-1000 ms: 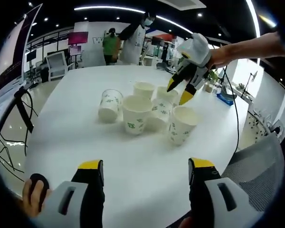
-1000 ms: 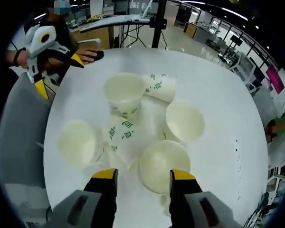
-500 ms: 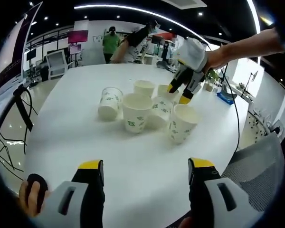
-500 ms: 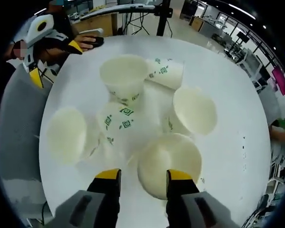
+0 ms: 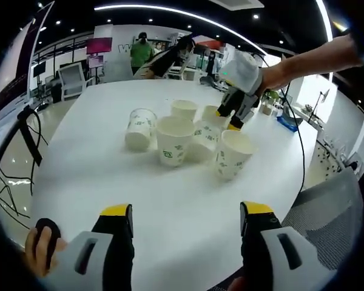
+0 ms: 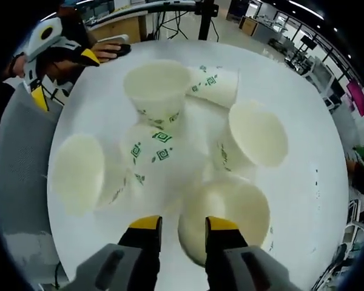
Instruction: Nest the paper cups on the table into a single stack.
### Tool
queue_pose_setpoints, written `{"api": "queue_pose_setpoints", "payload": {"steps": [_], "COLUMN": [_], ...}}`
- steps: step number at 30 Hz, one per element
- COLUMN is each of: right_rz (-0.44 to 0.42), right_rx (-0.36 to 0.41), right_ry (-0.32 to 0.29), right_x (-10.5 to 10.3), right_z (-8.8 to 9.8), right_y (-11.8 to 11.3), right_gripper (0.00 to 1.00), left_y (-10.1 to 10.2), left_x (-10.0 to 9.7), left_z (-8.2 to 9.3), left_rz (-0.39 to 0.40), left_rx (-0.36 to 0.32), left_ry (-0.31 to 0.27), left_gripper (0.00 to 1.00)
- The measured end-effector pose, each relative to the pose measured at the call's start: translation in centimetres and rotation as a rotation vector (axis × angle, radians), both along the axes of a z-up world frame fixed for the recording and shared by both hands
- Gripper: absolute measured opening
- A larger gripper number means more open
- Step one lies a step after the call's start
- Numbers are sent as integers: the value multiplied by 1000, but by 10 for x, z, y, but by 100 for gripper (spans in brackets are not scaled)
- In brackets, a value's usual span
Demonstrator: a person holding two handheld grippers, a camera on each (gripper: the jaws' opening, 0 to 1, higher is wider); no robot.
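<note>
Several white paper cups with green marks cluster mid-table. In the left gripper view an upright cup (image 5: pixel 174 140) stands in front, one cup (image 5: pixel 139 128) lies on its side at left, and another upright cup (image 5: pixel 233 155) stands at right. My right gripper (image 5: pixel 232 123) reaches down to the far cup (image 5: pixel 210 113). In the right gripper view my right gripper (image 6: pixel 183 225) is open, its jaws either side of the near cup's (image 6: pixel 230 212) rim wall. My left gripper (image 5: pixel 187 225) hangs open over the near table edge, away from the cups.
The round white table (image 5: pixel 97 182) holds nothing but the cups. A grey mesh chair (image 5: pixel 327 206) stands at its right edge. People stand beyond the far edge (image 5: pixel 142 57). A hand (image 6: pixel 109 50) rests near the table's rim by my left gripper (image 6: pixel 64 77).
My right gripper has come down onto the far cup and its jaws have narrowed around the rim. The left gripper has stayed put.
</note>
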State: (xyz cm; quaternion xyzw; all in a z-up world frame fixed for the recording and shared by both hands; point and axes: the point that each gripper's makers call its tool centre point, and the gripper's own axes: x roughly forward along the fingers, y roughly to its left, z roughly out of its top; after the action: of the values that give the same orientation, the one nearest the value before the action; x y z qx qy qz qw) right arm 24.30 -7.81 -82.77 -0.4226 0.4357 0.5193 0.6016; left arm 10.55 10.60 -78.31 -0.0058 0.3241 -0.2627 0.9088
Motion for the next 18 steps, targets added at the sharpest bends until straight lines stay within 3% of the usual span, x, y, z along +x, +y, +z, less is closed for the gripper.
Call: {"api": "queue_pose_setpoints", "payload": {"steps": [3, 13, 18], "right_rz": [-7, -32, -34], "right_rx": [0, 13, 11], "right_ry": [-1, 12, 18], "right_x": [6, 0, -6], "right_z": [-9, -7, -8], "right_y": [-2, 2, 1], "right_gripper": [21, 0, 0], "left_y": [1, 2, 3], "left_x": [0, -2, -2], "left_z": [1, -1, -1], "left_rz": [2, 0, 1], "left_rx": [0, 2, -2], "left_ry": [-1, 2, 3], "left_gripper": [71, 70, 70]}}
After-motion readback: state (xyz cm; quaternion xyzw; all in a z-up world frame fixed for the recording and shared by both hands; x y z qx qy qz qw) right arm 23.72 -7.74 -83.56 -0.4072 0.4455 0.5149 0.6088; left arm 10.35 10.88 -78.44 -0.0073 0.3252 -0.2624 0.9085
